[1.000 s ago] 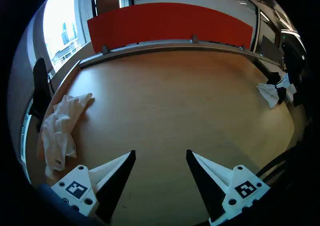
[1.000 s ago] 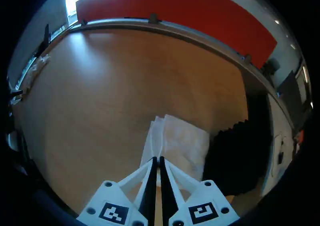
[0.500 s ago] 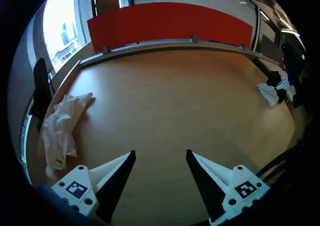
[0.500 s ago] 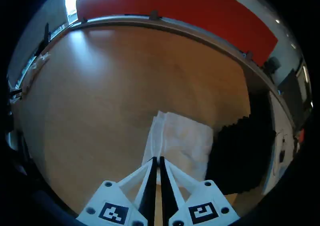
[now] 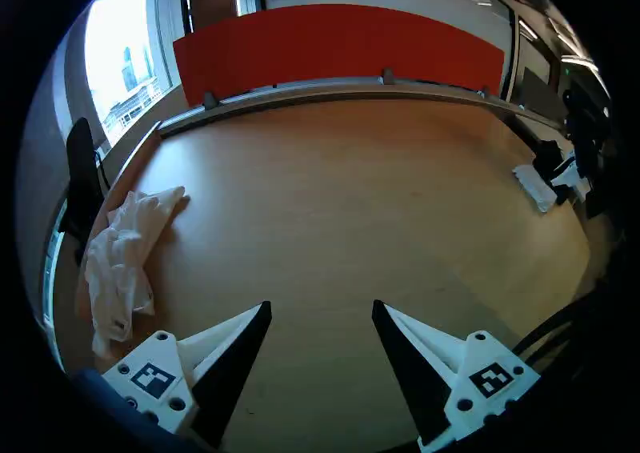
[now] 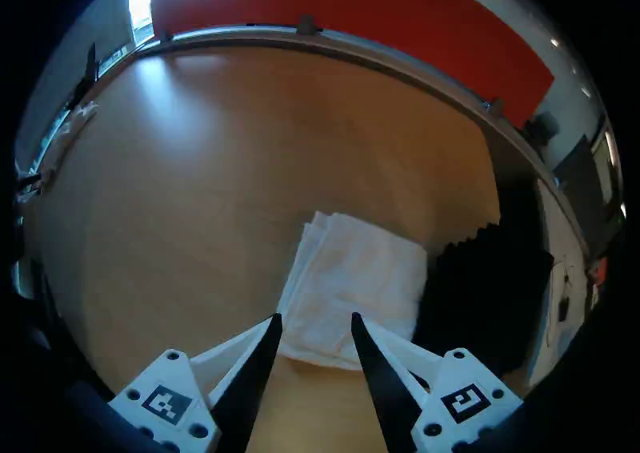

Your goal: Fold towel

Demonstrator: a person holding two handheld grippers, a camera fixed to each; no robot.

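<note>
A folded white towel [image 6: 360,281] lies flat on the wooden table [image 6: 224,157], just beyond my right gripper [image 6: 315,317]. That gripper is open, its fingers set apart at the towel's near edge and holding nothing. In the left gripper view the same folded towel [image 5: 534,186] is small at the far right of the table [image 5: 336,181], with the right gripper [image 5: 570,173] beside it. My left gripper [image 5: 320,305] hovers open over bare wood. A crumpled pile of white towels [image 5: 124,253] rests at the table's left edge, also seen as the pile [image 6: 68,133] far left in the right gripper view.
A red partition [image 5: 336,45] runs along the table's far edge. A black chair [image 5: 82,177] stands past the left edge by the window. A dark ribbed object [image 6: 480,293] sits right of the folded towel.
My right gripper has gone from shut on the folded towel to open, and the towel now lies flat on the table. The left gripper has not moved.
</note>
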